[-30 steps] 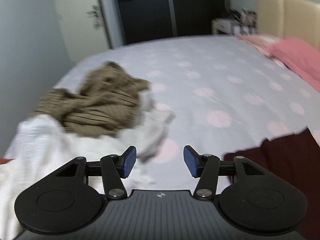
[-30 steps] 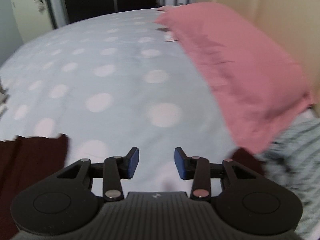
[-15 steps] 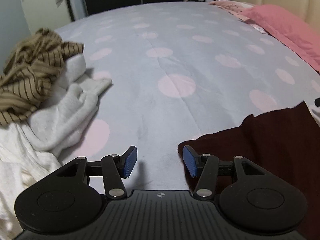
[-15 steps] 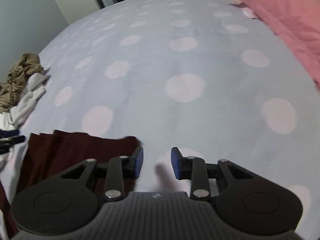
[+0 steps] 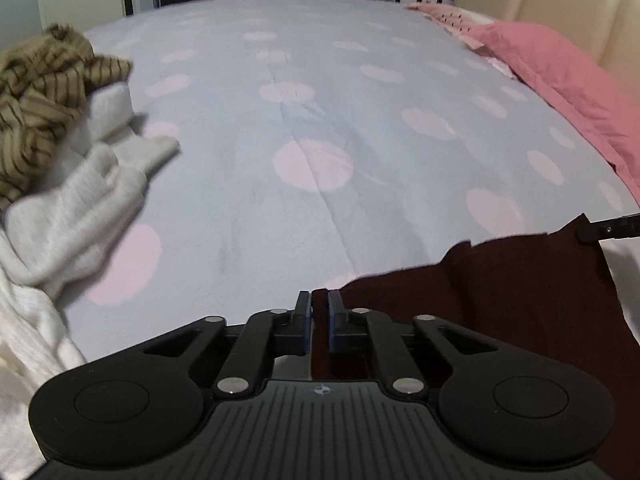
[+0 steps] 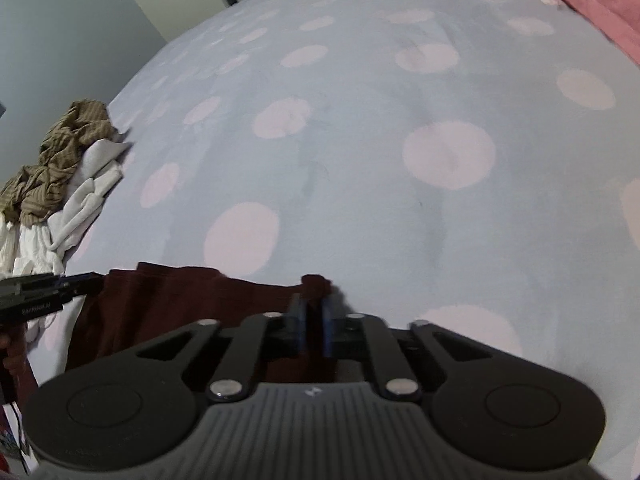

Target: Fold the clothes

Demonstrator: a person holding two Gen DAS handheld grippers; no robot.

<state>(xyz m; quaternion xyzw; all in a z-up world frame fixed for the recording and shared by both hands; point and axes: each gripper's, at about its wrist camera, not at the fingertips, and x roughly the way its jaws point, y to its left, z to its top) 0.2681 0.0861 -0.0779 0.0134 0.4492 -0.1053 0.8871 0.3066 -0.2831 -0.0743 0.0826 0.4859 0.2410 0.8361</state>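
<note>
We are viewing a bed covered by a pale blue sheet (image 5: 360, 208) printed with pink dots, seen along both sets of fingers. The left gripper (image 5: 319, 300) is closing on the dark maroon garment (image 5: 520, 280) — a corner of the cloth is sitting between the blue pads, which are pressing on it, and the rest of the fabric is spreading to the right of the fingers and back under them. The right gripper (image 6: 313, 304) has drawn its pads together on the opposite corner of the same garment (image 6: 168, 300); a small bunched fold (image 6: 317, 282) is standing up just ahead of the fingertips, and the cloth is running leftward from there toward the left gripper, which is entering that view at the left edge. In the left wrist view we are likewise seeing the tip of the right gripper at the far right edge, touching the garment's far corner.

Well to the left of both sets of fingers, a pile of white clothes (image 5: 80, 208) is lying on the sheet with a crumpled brown striped garment (image 5: 44, 92) on top. Far ahead and to the right of the left fingers, a pink pillow (image 5: 568, 80) is resting against a cream headboard (image 5: 560, 4) — both well apart from the maroon cloth.
</note>
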